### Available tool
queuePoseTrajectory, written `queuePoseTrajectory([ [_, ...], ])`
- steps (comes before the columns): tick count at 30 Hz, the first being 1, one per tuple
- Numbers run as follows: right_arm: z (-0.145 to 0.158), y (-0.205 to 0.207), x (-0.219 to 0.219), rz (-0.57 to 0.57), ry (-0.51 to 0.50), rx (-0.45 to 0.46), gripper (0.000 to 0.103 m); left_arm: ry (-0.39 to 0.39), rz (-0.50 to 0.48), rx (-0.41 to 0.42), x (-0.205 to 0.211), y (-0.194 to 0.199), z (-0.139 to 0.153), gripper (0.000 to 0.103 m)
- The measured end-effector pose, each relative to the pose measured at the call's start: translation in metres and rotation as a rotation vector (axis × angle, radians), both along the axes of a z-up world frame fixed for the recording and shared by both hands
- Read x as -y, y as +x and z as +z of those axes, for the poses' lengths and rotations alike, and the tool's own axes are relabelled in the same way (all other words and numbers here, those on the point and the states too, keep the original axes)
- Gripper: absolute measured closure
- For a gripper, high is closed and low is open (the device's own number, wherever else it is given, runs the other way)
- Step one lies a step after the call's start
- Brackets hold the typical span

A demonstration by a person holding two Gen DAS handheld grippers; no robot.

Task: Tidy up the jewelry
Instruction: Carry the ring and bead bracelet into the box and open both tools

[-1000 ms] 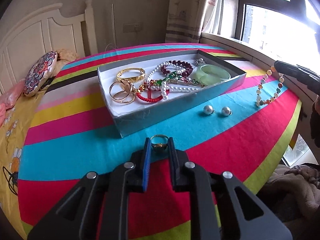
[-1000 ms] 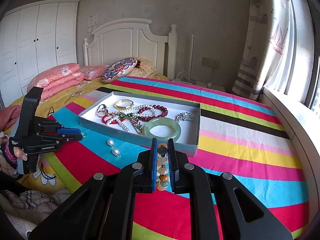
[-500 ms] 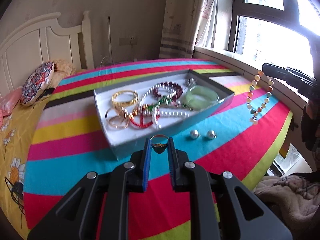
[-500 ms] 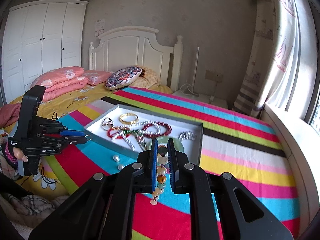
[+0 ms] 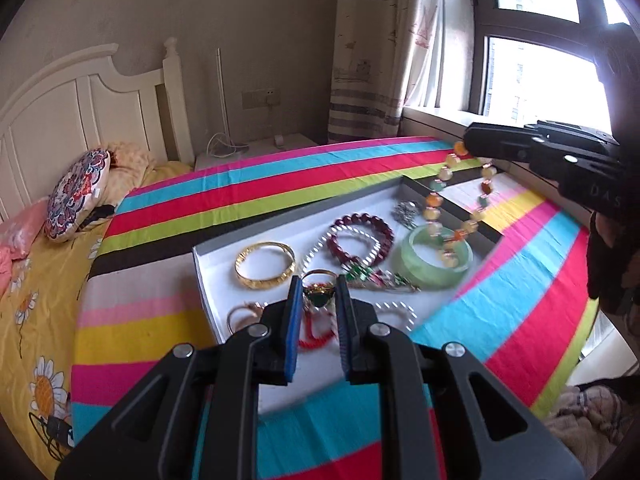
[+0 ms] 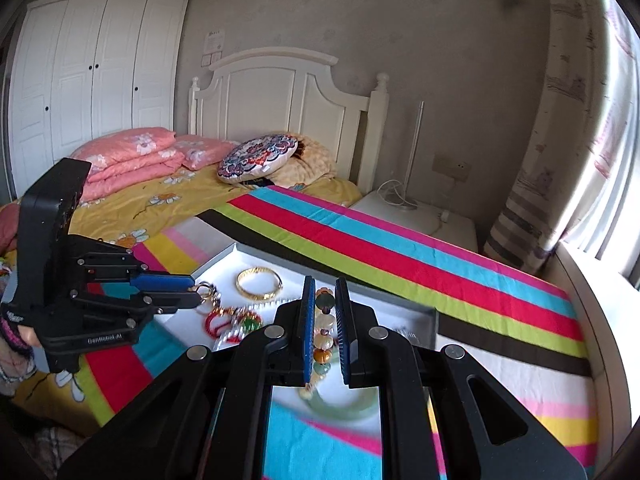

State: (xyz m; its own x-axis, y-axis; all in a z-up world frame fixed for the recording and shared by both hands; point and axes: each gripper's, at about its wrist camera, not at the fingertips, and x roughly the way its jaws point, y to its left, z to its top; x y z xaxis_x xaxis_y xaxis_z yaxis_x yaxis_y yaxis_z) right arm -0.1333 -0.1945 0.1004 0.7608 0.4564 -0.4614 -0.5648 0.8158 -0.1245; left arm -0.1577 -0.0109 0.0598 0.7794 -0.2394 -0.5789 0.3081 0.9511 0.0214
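Left gripper: closed on a gold ring with a dark green stone; the ring sits right at the tips, between the 2 blue pads, held in the air above the near part of the tray.
Right gripper: clamped on a beaded bracelet (amber, cream and green beads); its top bead is pinched between the pads and the rest of the loop hangs down below the jaws.
Bracelet from the left view: dangling from the right gripper's tip over the far right corner of the tray, its low end above the green bangle.
Tray: a shallow white box with grey walls, lying on the striped cloth.
In the tray: a gold bangle, a dark red bead bracelet, a pearl strand (partly under the others), a red cord piece, thin rose-gold hoops, a small silver piece.
Person: a gloved hand on the right gripper's handle.
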Motion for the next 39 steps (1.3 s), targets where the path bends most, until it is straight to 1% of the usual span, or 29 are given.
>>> queuePoseTrajectory([
  [6, -0.004, 0.036, -0.029, 0.018, 0.027, -0.073, 0.09, 0.019, 0.029, -0.038, -0.001, 0.033, -0.006, 0.087],
  [9, -0.008, 0.049, -0.038, 0.01, 0.023, -0.089, 0.09, 0.032, 0.049, -0.053, 0.0, 0.044, -0.011, 0.087],
  [14, -0.018, 0.073, -0.035, -0.05, 0.018, -0.122, 0.09, 0.061, 0.081, -0.081, 0.003, 0.056, -0.023, 0.087],
  [16, -0.027, 0.083, -0.03, -0.069, 0.022, -0.162, 0.09, 0.072, 0.099, -0.097, 0.002, 0.06, -0.029, 0.087],
  [17, -0.034, 0.091, -0.026, -0.076, 0.023, -0.201, 0.087, 0.075, 0.112, -0.101, 0.002, 0.061, -0.031, 0.081],
  [18, -0.04, 0.098, -0.024, -0.09, 0.021, -0.23, 0.081, 0.073, 0.125, -0.113, 0.001, 0.063, -0.033, 0.076],
  [19, -0.047, 0.103, -0.018, -0.112, 0.034, -0.266, 0.07, 0.07, 0.128, -0.111, 0.0, 0.063, -0.035, 0.067],
  [20, -0.051, 0.104, -0.012, -0.121, 0.058, -0.283, 0.064, 0.072, 0.133, -0.109, 0.0, 0.062, -0.036, 0.059],
  [21, -0.053, 0.104, -0.007, -0.123, 0.084, -0.294, 0.062, 0.075, 0.141, -0.105, -0.001, 0.062, -0.036, 0.056],
  [23, -0.056, 0.101, 0.002, -0.128, 0.124, -0.303, 0.061, 0.079, 0.153, -0.095, -0.003, 0.061, -0.034, 0.045],
  [27, -0.054, 0.092, 0.011, -0.128, 0.164, -0.3, 0.061, 0.087, 0.162, -0.087, -0.003, 0.059, -0.034, 0.039],
  [29, -0.051, 0.088, 0.015, -0.127, 0.178, -0.294, 0.06, 0.092, 0.165, -0.085, -0.003, 0.058, -0.034, 0.032],
  [33, -0.049, 0.077, 0.023, -0.123, 0.202, -0.29, 0.058, 0.102, 0.185, -0.068, -0.002, 0.051, -0.031, 0.023],
  [35, -0.048, 0.068, 0.028, -0.124, 0.212, -0.284, 0.054, 0.1, 0.194, -0.061, -0.001, 0.045, -0.028, 0.018],
  [36, -0.047, 0.064, 0.03, -0.125, 0.216, -0.28, 0.052, 0.092, 0.2, -0.048, 0.0, 0.038, -0.026, 0.016],
  [38, -0.047, 0.051, 0.035, -0.123, 0.219, -0.266, 0.05, 0.064, 0.208, -0.017, -0.001, 0.025, -0.021, 0.007],
  [39, -0.047, 0.044, 0.037, -0.118, 0.216, -0.261, 0.049, 0.039, 0.21, 0.003, -0.002, 0.016, -0.018, 0.006],
])
